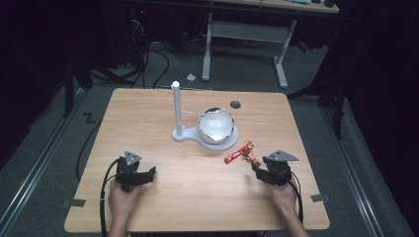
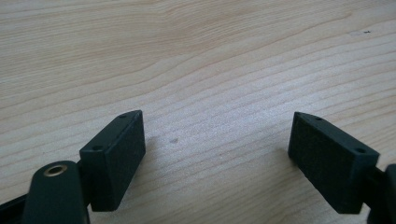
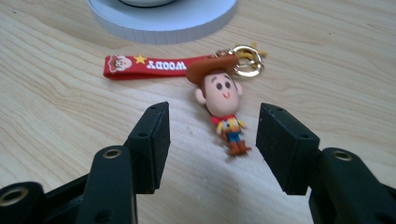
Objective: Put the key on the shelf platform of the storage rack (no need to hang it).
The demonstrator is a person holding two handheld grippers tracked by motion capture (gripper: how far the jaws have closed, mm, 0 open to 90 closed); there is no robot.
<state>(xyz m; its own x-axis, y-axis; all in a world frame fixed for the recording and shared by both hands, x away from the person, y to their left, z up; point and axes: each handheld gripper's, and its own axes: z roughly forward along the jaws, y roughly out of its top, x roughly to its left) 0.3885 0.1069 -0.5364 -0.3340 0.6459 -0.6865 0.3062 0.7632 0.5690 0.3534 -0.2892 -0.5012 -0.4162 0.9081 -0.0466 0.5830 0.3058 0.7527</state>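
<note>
Small cowboy-figure keychain (image 3: 223,103) flat on light wooden table (image 1: 197,197), just in front of round white stand base (image 3: 163,21), not touching it. Big head, brown hat, yellow shirt, blue trousers, brown boots; face up, boots toward camera in right gripper view. Gold ring (image 3: 247,59) at hat, joined to red rubber strap (image 3: 149,65) printed "WOODY" with star, strap lying alongside base edge. White-lined shiny bowl (image 1: 216,124) sitting on base, white upright post (image 1: 176,106) at its far left end.

Right gripper (image 3: 212,135) on near side of base, jaws spread wide either side of figure's legs, pads clear of it, nothing gripped. Left gripper (image 2: 215,149) well left of base, nearer table's front edge, jaws wide apart over bare wood, empty.
</note>
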